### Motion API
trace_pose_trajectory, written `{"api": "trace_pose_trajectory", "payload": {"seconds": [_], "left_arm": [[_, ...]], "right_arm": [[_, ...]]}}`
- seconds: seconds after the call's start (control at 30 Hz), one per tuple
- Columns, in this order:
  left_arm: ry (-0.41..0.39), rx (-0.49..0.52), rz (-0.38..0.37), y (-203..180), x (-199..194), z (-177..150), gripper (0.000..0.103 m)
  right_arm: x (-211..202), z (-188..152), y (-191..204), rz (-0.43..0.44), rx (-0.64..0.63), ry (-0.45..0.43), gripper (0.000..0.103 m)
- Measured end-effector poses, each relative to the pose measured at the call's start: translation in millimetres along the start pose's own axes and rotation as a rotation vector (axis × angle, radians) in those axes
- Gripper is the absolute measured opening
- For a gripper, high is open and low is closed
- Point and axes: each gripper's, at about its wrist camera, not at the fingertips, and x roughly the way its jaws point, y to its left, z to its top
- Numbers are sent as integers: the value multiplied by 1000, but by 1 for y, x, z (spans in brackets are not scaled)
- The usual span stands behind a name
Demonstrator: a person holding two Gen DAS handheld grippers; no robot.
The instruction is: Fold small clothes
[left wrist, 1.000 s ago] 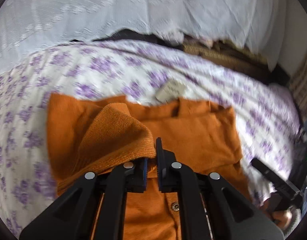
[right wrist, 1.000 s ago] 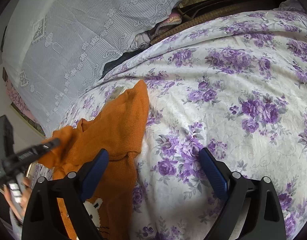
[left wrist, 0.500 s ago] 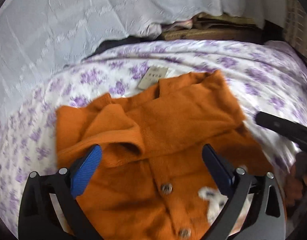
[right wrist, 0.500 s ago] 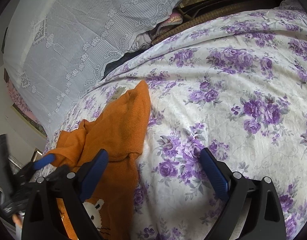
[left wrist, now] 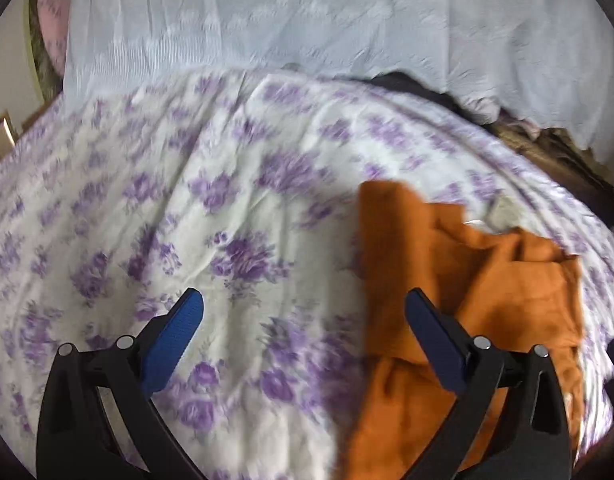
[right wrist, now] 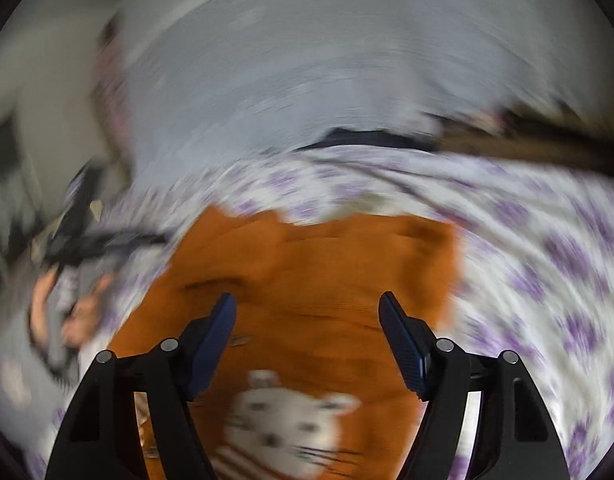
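Orange cardigan (right wrist: 327, 280) flat on floral bed (left wrist: 187, 220), left gripper (left wrist: 303, 320) spread wide, holding nothing, over bedsheet beside cardigan, right gripper (right wrist: 307, 316) spread wide, empty, above cardigan's cat patch (right wrist: 283, 424)

The left gripper (left wrist: 303, 320) is held wide apart over a floral bedsheet (left wrist: 187, 208); an orange sweater (left wrist: 479, 280) is seen rumpled beneath its right finger.
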Motion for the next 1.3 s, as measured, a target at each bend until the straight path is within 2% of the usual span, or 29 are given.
{"api": "trace_pose_trajectory", "payload": {"seconds": [0.17, 0.23, 0.3, 0.33, 0.37, 0.4, 0.43, 0.5, 0.57, 0.67, 0.73, 0.8, 0.83, 0.87, 0.97, 1.07, 1.13, 1.2, 1.27, 1.3], "left_arm": [[116, 2, 25, 10, 49, -4, 99], [115, -23, -7, 18, 48, -2, 99], [115, -17, -5, 15, 51, -4, 99], [115, -8, 6, 13, 52, -4, 99], [112, -3, 13, 12, 52, -4, 99], [109, 0, 18, 11, 51, -5, 99], [110, 1, 18, 11, 52, -5, 99], [113, -2, 15, 12, 51, -6, 99], [112, 1, 20, 11, 51, -6, 99], [112, 11, 34, 9, 49, -8, 99], [100, 26, 61, 6, 42, -9, 99], [62, 41, 90, 2, 29, -7, 99], [35, 50, 97, -1, 21, -5, 99], [5, 59, 95, -5, 11, -2, 99], [-32, 97, 55, -26, -7, 5, 99], [-15, 167, 14, -60, -5, 11, 99], [-4, 206, 28, -80, 6, 14, 99], [30, 255, 144, -94, 31, 12, 99], [61, 246, 257, -87, 58, 9, 99], [77, 225, 272, -77, 69, 8, 99]], "right_arm": [[46, 12, 88, -34, -378, 90, 74], [67, 12, 112, -67, -494, 113, 74], [85, 10, 124, -109, -566, 135, 73], [93, 9, 128, -141, -603, 135, 68], [97, 10, 128, -163, -620, 133, 44], [100, 12, 126, -176, -614, 136, 25], [98, 20, 114, -159, -542, 144, 7], [90, 35, 86, -104, -359, 123, 6], [76, 46, 36, -119, -139, 91, 6], [67, 30, -56, -101, 239, 138, 8], [65, 4, -101, -64, 427, 185, 20], [50, -12, -119, 46, 534, 145, 27], [38, -15, -124, 68, 574, 107, 43], [28, -12, -126, 53, 587, 70, 50], [7, 11, -116, 8, 503, -35, 50], [20, 33, -94, 24, 380, -8, 48], [37, 42, -84, 22, 340, 21, 47], [51, 46, -79, -4, 300, 38, 47], [70, 42, -79, -34, 272, 81, 47], [80, 38, -80, -58, 257, 115, 47]]}}
